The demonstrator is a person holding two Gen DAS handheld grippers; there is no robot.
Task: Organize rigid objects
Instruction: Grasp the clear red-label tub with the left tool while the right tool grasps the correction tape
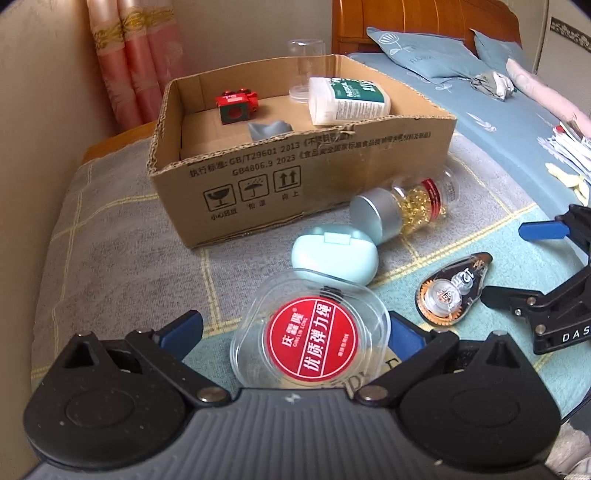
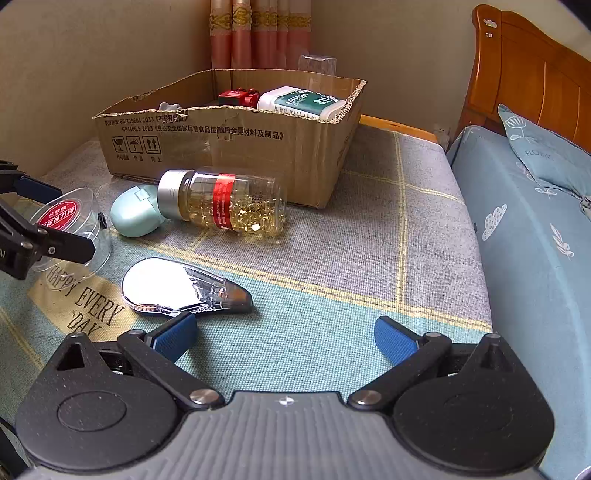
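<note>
A clear plastic case with a round red label [image 1: 308, 338] sits between the wide-spread fingers of my left gripper [image 1: 291, 330]; whether the pads touch it is unclear. It also shows in the right wrist view [image 2: 70, 225]. A mint green case [image 1: 334, 258], a capsule bottle with a silver cap [image 1: 402, 210] and a correction tape dispenser [image 1: 452, 290] lie on the cloth. My right gripper [image 2: 286, 338] is open and empty, just right of the tape dispenser [image 2: 184, 288]. The cardboard box [image 1: 295, 162] holds a red toy [image 1: 236, 105] and a white bottle [image 1: 347, 99].
The box [image 2: 229, 147] stands at the back of a grey and teal checked cloth [image 2: 351, 266]. A bed with blue bedding [image 2: 535, 236] lies to the right. A wall and pink curtains [image 2: 258, 33] are behind the box. A clear cup [image 1: 306, 50] stands behind it.
</note>
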